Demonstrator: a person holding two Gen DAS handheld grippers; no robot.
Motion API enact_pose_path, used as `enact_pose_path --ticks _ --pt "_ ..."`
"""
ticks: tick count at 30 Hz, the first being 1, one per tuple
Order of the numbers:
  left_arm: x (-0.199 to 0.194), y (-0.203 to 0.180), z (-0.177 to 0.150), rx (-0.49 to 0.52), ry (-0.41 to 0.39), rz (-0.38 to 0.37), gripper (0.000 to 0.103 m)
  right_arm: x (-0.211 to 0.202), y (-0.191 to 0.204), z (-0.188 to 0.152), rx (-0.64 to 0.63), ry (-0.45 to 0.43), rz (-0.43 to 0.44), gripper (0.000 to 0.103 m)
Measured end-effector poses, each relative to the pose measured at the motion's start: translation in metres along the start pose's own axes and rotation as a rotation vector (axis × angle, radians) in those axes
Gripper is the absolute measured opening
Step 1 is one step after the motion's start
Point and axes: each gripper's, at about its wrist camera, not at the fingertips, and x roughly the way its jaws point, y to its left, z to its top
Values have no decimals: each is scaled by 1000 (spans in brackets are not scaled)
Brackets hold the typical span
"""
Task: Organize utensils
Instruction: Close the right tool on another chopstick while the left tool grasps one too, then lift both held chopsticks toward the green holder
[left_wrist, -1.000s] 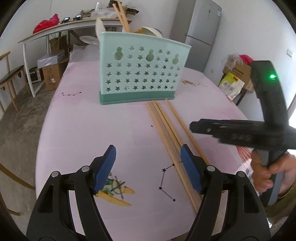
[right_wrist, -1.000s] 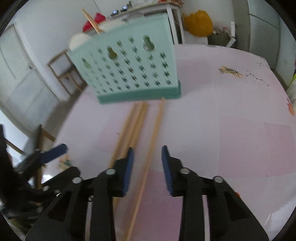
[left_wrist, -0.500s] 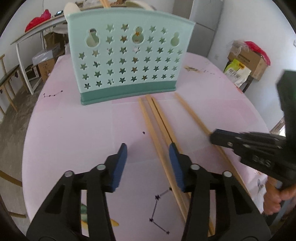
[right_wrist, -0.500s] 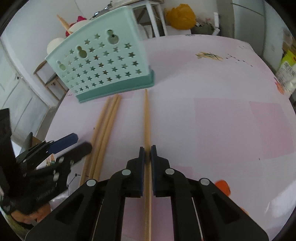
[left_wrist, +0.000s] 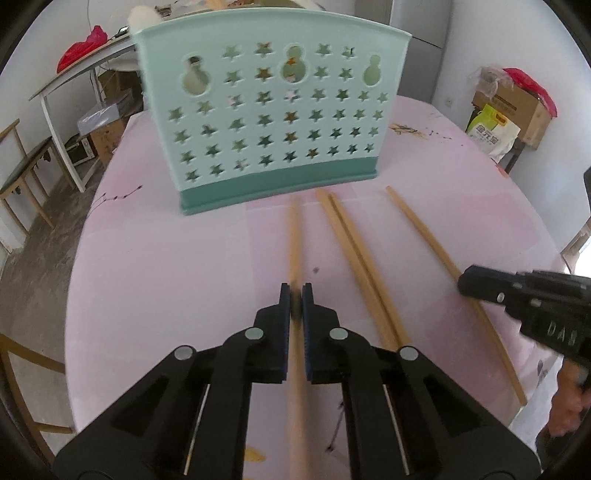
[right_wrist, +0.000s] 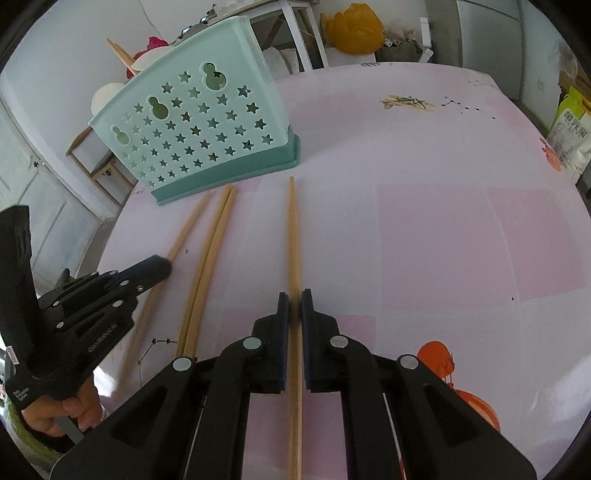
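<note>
Left gripper (left_wrist: 295, 295): we are seeing its jaws pressed together on the leftmost chopstick (left_wrist: 294, 236), which is blurring in the left wrist view and running forward from the blue pads toward the holder. Right gripper (right_wrist: 294, 301): its jaws are likewise clamping on the rightmost chopstick (right_wrist: 293, 236), which is passing between the pads and pointing its narrow tip at the holder's right corner. Whether either stick is touching the table or lifted just off it, we cannot tell.

Between the two held sticks, a pair of chopsticks (right_wrist: 207, 266) is lying side by side and touching on the pink table (right_wrist: 443, 221); in the left wrist view this same pair (left_wrist: 354, 251) is sitting just to the right of the left gripper. The left gripper is showing in the right wrist view (right_wrist: 160, 266) with its tip over the leftmost chopstick (right_wrist: 188, 229), and the right gripper is showing in the left wrist view (left_wrist: 465, 284) on the rightmost chopstick (left_wrist: 417, 225).

Ahead of all four sticks, the mint utensil holder (left_wrist: 269, 122) with star cut-outs is standing upright on the table (left_wrist: 155, 258), its darker base close to the stick tips but apart from them. Wooden sticks and pale utensils are rising above its rim (right_wrist: 125, 59). Beyond the table, a cardboard box (left_wrist: 517, 107) and a white side table (left_wrist: 77, 85) are standing against the walls
</note>
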Motion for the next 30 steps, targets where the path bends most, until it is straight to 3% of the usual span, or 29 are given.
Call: enact_pose_path --ticks 4,6,8,9,16,18,20,22,26,30 --pt "-12 19 -11 -12 23 -13 5 1 1 3 -17 39 29 8" --pt "-14 25 -11 -6 47 -24 11 3 2 6 -36 59 41 12" --pt "-13 28 -7 4 61 -28 24 6 6 13 -55 78 36 21" --pt "-13 29 -5 12 67 -25 24 7 9 16 -72 81 24 25" --pt "9 19 22 102 127 8 24 26 29 40 -165 116 -44 25" --pt "13 20 29 96 135 13 22 32 34 45 -189 110 -86 15" --pt "16 19 33 106 129 17 13 35 35 50 -194 107 -112 8" --pt "16 18 33 108 115 23 6 37 34 53 -176 106 -102 7" --pt "13 26 31 62 105 -15 5 31 26 61 -121 93 -68 7" --pt "-7 42 36 -9 49 -78 5 -7 22 70 -66 -11 -18 7"
